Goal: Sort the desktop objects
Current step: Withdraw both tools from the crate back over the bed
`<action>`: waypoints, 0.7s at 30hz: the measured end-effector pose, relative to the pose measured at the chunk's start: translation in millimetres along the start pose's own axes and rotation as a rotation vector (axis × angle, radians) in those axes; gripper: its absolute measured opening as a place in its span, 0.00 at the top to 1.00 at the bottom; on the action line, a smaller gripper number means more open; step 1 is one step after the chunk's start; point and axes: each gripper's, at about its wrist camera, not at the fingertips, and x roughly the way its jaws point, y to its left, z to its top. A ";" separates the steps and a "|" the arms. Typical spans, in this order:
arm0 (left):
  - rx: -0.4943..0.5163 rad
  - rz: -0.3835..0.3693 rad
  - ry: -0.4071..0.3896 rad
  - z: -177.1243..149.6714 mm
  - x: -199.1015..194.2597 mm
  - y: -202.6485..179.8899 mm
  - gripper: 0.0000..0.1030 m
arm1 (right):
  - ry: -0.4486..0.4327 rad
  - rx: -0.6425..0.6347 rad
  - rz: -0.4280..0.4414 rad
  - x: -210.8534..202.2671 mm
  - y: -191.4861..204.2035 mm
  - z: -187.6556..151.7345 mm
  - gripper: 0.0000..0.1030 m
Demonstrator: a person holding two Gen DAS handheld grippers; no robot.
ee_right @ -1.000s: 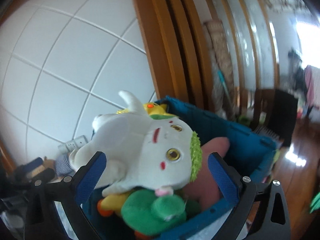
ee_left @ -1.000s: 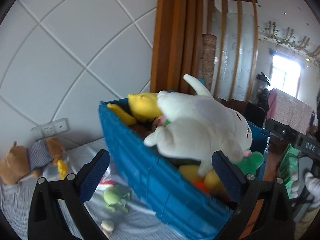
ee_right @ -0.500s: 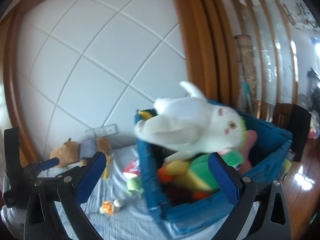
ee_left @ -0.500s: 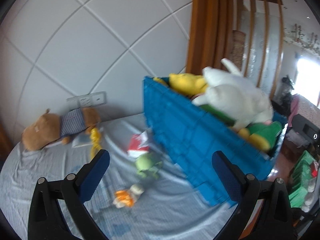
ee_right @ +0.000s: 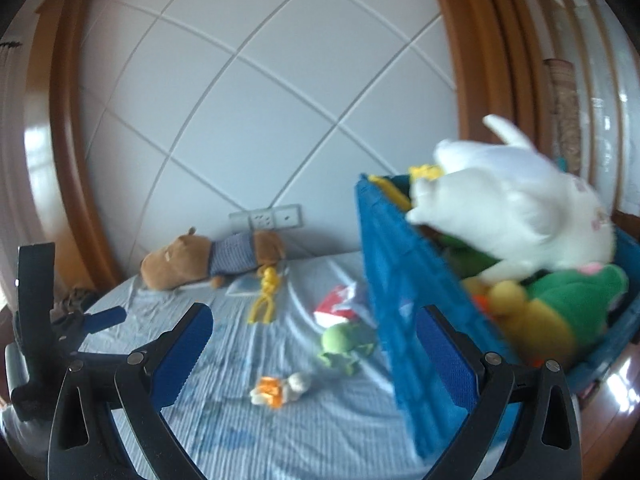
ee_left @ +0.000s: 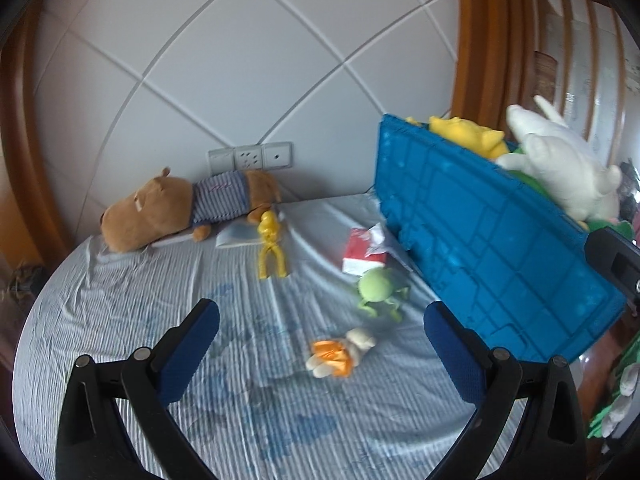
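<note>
- The crate (ee_left: 488,248) is bright blue.
- The big plush (ee_left: 560,168) on top of it is white.
- The cloth (ee_left: 120,320) is pale blue with fine stripes.
- The bear (ee_left: 160,212) is brown, its shirt (ee_left: 220,196) blue-and-white striped.
- The small figure (ee_left: 270,246) is yellow.
- The round toy (ee_left: 378,288) is green.
- The packet (ee_left: 364,250) is red and white.
- The wall (ee_left: 240,60) is white.

The right gripper (ee_right: 310,344) hangs wide apart above the striped cloth (ee_right: 280,432), holding nothing, with the left gripper (ee_right: 100,316) visible at the left edge. On the right stands a blue crate (ee_right: 404,320) heaped with plush, a white toy (ee_right: 508,204) uppermost. On the cloth lie a small orange-and-white toy (ee_right: 280,391), a green plush (ee_right: 344,342), a red-and-white pack (ee_right: 338,306), a yellow figure (ee_right: 266,296) and, far left, a brown plush (ee_right: 212,258) by the wall.
</note>
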 end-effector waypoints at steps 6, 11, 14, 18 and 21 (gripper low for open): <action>-0.065 0.070 0.076 -15.1 31.7 19.4 0.00 | 0.074 -0.022 0.049 39.8 7.1 -12.9 0.00; -0.080 0.088 0.162 -37.5 69.7 22.3 0.00 | 0.180 -0.045 0.087 82.3 5.5 -33.5 0.00; -0.080 0.090 0.224 -56.8 97.5 20.0 0.00 | 0.246 -0.060 0.092 108.1 3.4 -47.0 0.00; -0.083 0.112 0.293 -80.3 134.2 12.2 0.00 | 0.329 -0.064 0.115 144.6 -5.0 -63.5 0.00; -0.091 0.121 0.330 -93.4 157.8 5.5 0.00 | 0.373 -0.068 0.142 170.6 -11.7 -75.2 0.00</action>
